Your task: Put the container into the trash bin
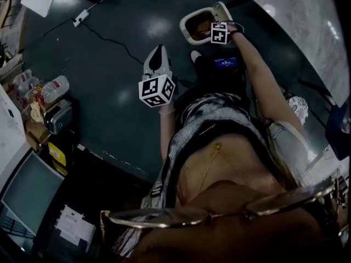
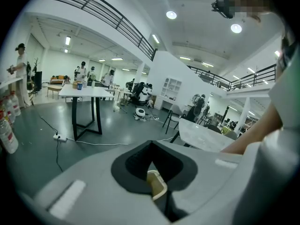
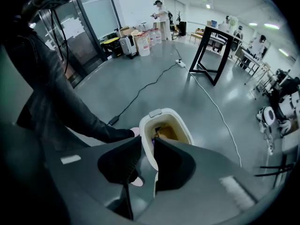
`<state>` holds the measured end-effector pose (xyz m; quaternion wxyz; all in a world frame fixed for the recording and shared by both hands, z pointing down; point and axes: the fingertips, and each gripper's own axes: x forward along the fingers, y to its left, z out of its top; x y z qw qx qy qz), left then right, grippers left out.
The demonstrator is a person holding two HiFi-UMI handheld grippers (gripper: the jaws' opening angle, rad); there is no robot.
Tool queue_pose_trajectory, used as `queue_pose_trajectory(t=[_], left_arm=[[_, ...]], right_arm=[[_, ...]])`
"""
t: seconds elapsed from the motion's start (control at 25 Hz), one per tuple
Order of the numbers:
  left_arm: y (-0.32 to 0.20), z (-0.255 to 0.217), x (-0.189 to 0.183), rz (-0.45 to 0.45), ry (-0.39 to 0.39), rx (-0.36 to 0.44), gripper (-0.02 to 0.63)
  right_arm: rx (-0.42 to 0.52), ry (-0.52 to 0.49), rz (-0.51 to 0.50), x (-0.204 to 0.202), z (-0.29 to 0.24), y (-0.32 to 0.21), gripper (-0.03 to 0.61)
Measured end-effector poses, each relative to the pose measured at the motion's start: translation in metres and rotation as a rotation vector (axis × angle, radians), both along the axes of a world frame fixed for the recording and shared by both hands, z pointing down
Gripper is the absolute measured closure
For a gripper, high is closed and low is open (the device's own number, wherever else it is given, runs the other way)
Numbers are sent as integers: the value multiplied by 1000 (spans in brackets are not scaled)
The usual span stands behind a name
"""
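Note:
My right gripper (image 1: 207,30) is held out over the dark floor, shut on a white oval container (image 1: 196,22). In the right gripper view the jaws pinch the near rim of the container (image 3: 168,123), which holds something brown inside and has a tab at its far end. That right gripper (image 3: 147,150) hangs well above the floor. My left gripper (image 1: 158,53) is lower left of it, pointing away, with its jaws together and nothing visibly held. In the left gripper view a small cream piece shows low between the left gripper's (image 2: 152,172) pads; what it is cannot be told. No trash bin is visible.
A white table (image 1: 307,21) fills the upper right. Water bottles (image 1: 52,89), boxes and a case crowd the left edge. A power strip (image 1: 80,18) and its cable run across the floor. A black-legged table (image 3: 213,55) stands farther off, with people beyond.

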<state>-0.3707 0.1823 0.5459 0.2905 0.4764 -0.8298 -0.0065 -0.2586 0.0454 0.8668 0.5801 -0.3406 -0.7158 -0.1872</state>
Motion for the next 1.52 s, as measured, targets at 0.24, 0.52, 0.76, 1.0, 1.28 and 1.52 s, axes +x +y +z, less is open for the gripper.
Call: queue_pose_trajectory(t=[0.24, 0.52, 0.76, 1.0, 1.28, 1.52], left_arm=[[-9, 6, 6, 38, 16, 7, 613], [-24, 9, 21, 112, 32, 19, 614], [-42, 10, 30, 168, 32, 24, 614], [-62, 5, 41, 224, 24, 40, 614], [-85, -14, 54, 305, -1, 82, 614], [-96, -46, 62, 335, -47, 154, 614]], right_arm=[[-5, -27, 23, -4, -11, 0, 555], [-109, -128, 109, -15, -61, 6, 555], [-210, -271, 192, -22, -124, 4, 554], [-301, -477, 280, -29, -214, 3, 554], [-386, -750, 408, -23, -320, 8, 554], [-418, -922, 526, -10, -378, 10, 554]])
